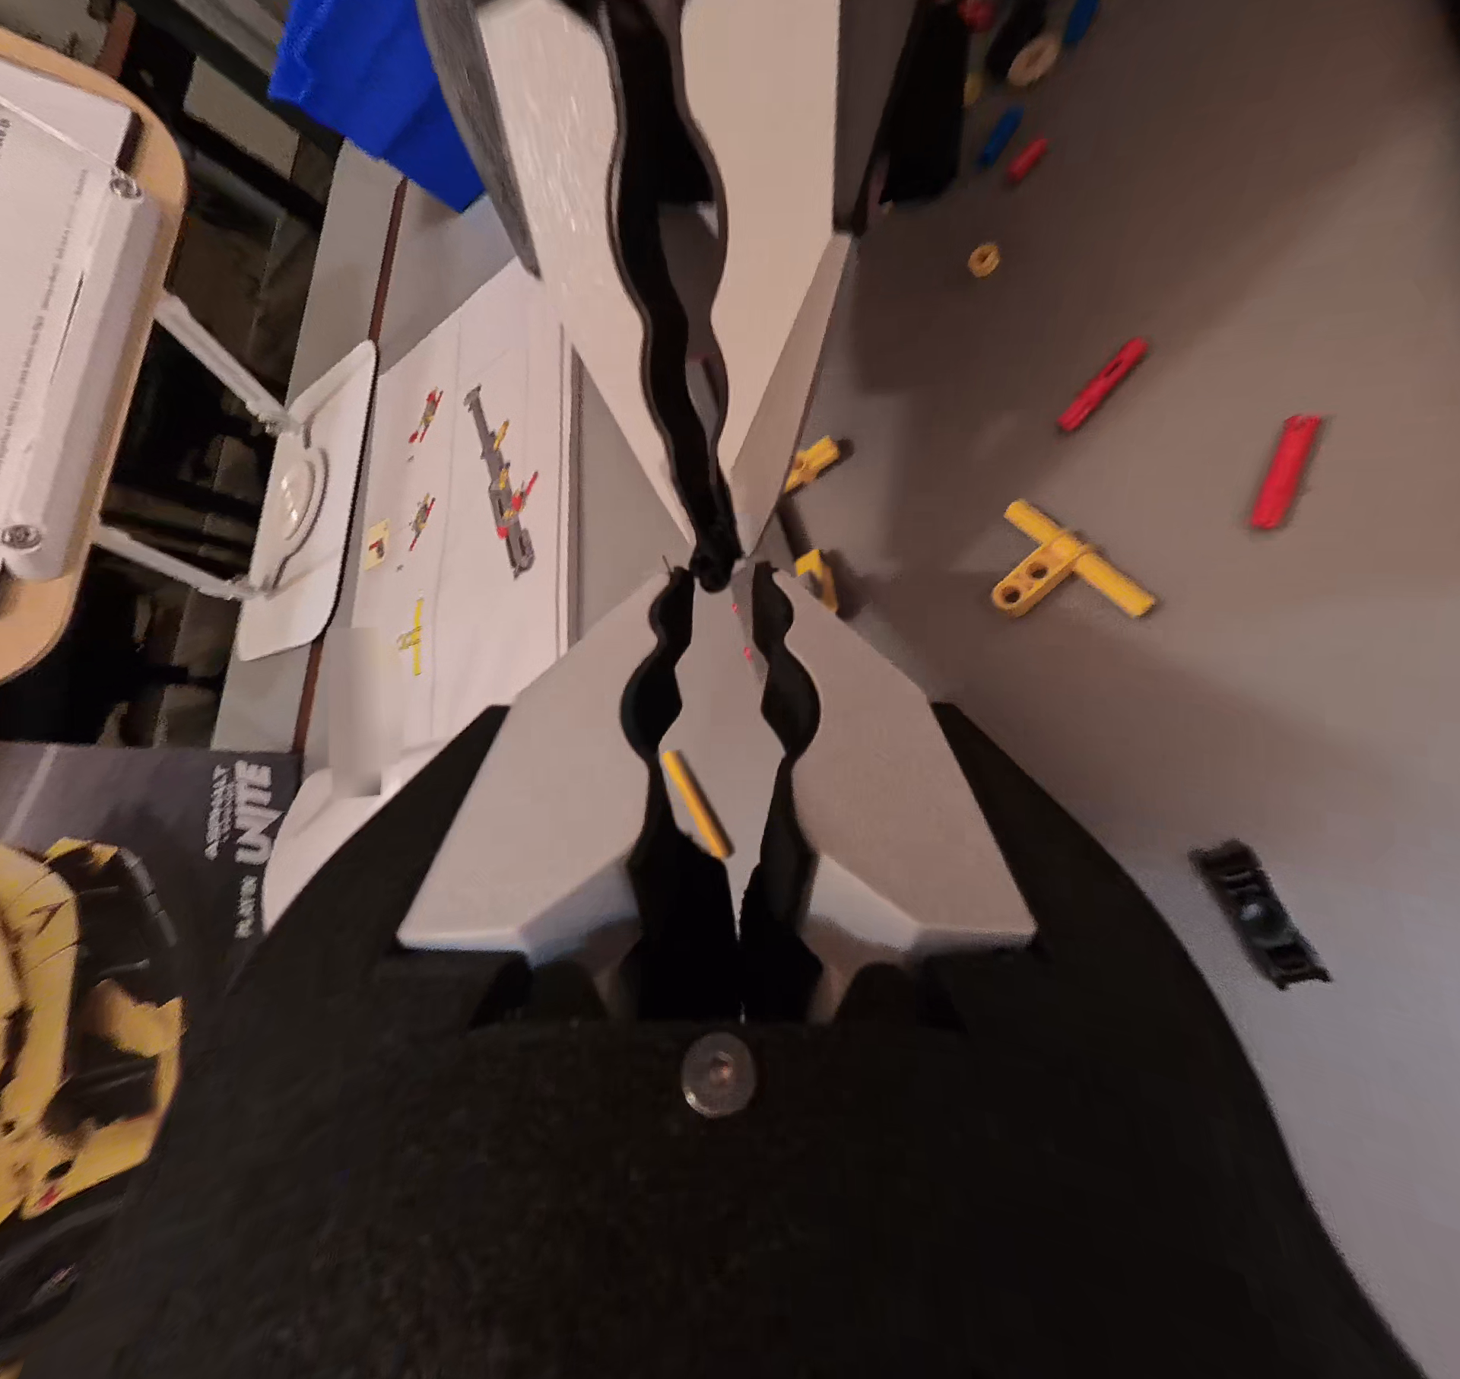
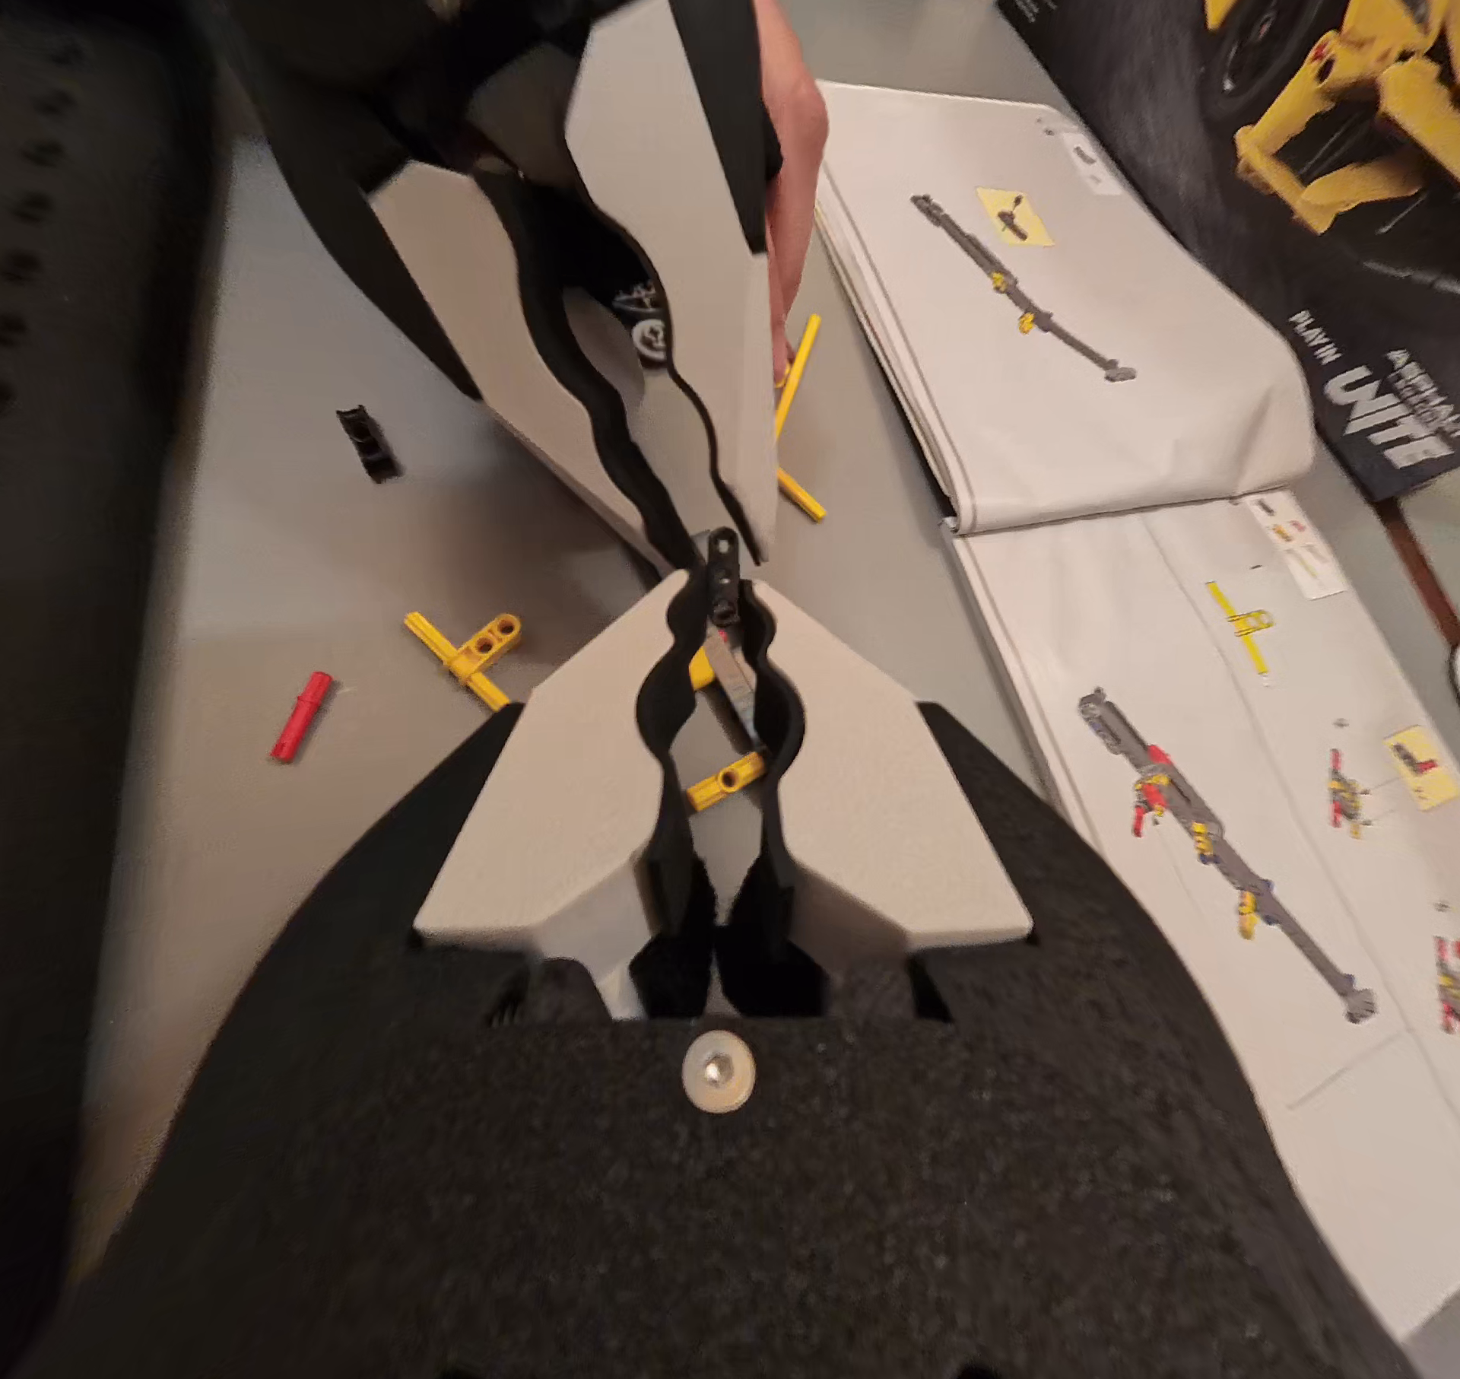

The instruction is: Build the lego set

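your two grippers meet tip to tip above the grey table [image 2: 237, 551]. in the right wrist view, your right gripper [image 2: 720, 590] reaches forward with its jaws narrow, pinching a small black connector [image 2: 723, 574] at the tips; the left gripper [image 2: 711, 535] comes down from above, tilted, its tips closing on the same piece's upper end. a hand [image 2: 790, 179] grips the left tool behind its finger.

in the left wrist view, your left gripper [image 1: 715, 574] shows a narrow gap along most of its length, and the tips sit at the black piece; how firmly it bites you cannot tell through the blur.

a grey beam with yellow connectors [image 2: 731, 725] lies under the right jaws, partly hidden. room is tight to your right: the open instruction booklet [image 2: 1106, 393] and the set box [image 2: 1303, 116] crowd that edge. the other side is freer, with a yellow cross-shaped piece [image 2: 466, 653], a red pin [image 2: 300, 717] and a black part [image 2: 367, 444] well apart. a yellow axle [image 2: 794, 385] is partly covered by the left finger.
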Tool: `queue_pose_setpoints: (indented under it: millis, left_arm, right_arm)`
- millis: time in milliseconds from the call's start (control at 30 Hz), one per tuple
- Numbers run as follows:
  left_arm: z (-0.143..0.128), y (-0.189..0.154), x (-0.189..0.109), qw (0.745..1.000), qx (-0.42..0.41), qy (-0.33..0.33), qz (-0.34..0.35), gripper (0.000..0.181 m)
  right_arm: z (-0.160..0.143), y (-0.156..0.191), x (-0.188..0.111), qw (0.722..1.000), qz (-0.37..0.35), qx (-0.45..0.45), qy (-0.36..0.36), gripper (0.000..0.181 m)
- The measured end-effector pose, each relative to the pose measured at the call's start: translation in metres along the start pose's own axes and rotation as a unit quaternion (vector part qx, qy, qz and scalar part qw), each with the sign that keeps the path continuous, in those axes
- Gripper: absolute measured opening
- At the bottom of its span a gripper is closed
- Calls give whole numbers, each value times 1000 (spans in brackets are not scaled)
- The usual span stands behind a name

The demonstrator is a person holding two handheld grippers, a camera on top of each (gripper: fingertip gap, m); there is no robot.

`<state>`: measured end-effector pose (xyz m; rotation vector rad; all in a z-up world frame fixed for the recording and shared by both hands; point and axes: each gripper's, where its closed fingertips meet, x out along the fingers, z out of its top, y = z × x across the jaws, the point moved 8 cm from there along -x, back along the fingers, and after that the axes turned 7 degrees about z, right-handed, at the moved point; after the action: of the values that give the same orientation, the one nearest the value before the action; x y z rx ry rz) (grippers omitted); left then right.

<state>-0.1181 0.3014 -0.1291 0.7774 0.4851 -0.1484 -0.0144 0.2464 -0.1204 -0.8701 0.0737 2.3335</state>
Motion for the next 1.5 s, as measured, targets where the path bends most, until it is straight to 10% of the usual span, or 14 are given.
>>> queue_pose_setpoints:
  millis: [600, 933, 1500]
  left_arm:
    - [10, -10, 11, 928, 303, 46, 213, 14]
    - [26, 17, -5, 958, 117, -10, 263, 7]
    - [28, 12, -4, 939, 182, -8, 292, 7]
  right_arm:
    - [2, -14, -4, 986, 47, 156, -33, 7]
    - [20, -23, -31, 974, 19, 156, -165, 10]
    - [16, -26, -33, 969, 33, 184, -159, 6]
